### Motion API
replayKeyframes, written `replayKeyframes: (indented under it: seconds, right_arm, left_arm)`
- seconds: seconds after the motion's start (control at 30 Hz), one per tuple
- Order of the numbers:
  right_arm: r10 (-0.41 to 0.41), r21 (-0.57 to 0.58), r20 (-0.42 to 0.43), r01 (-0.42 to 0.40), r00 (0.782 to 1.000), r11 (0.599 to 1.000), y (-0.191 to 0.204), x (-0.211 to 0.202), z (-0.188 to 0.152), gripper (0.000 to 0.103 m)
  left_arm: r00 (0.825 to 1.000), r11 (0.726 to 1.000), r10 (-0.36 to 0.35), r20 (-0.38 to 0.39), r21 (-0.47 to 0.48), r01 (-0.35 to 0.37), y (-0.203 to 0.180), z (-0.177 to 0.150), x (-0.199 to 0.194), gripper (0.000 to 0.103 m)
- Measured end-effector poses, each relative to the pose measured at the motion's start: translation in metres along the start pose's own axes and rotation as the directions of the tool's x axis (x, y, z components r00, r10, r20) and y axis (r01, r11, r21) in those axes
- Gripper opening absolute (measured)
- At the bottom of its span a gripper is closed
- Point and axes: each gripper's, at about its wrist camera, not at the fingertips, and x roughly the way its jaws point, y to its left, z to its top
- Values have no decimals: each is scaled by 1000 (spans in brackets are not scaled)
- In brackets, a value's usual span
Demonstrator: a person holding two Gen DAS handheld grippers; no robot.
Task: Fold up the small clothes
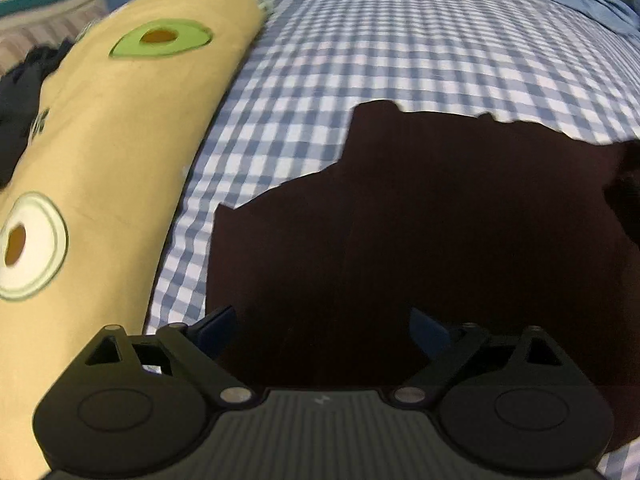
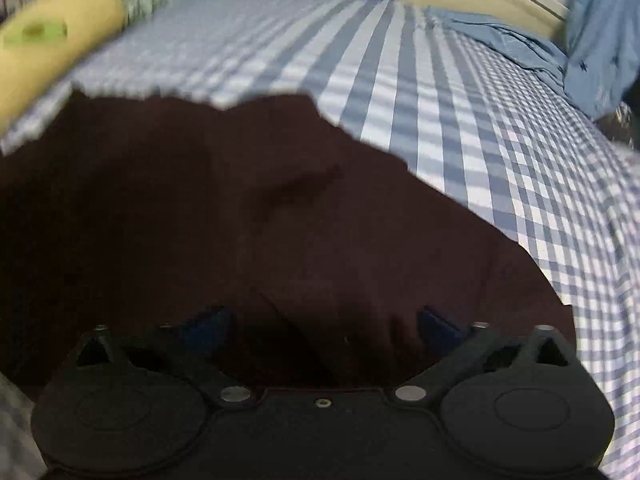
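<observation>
Since the dark maroon garment (image 1: 420, 232) lies limp and spread flat on the blue checked bedsheet (image 1: 360, 60), beside the yellow avocado-print pillow (image 1: 120, 140), it probably weighs little, drapes softly and slides easily, so a pinch at a corner or along its near hem looks the safest hold. Its far edge looks uneven, with a shallow crease across the middle in the right view. Both the left gripper (image 1: 322, 334) and right gripper (image 2: 322, 328) hover over it, jaws spread wide, holding nothing.

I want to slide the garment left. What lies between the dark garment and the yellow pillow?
Only bare checked sheet lies between the dark garment and the yellow pillow, clearest in the left wrist view.
</observation>
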Motion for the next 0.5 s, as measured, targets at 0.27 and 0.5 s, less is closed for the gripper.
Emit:
replayKeyframes:
  seconds: [0.27, 0.5]
  right_arm:
    - [-31, 240, 95, 7, 995, 971, -51, -10, 3, 12]
    - [2, 516, 116, -62, 993, 854, -124, -21, -13, 4]
  left_arm:
    - [998, 999, 13, 63, 32, -15, -15, -3, -30, 97]
    - [998, 999, 33, 61, 12, -34, -23, -9, -48, 97]
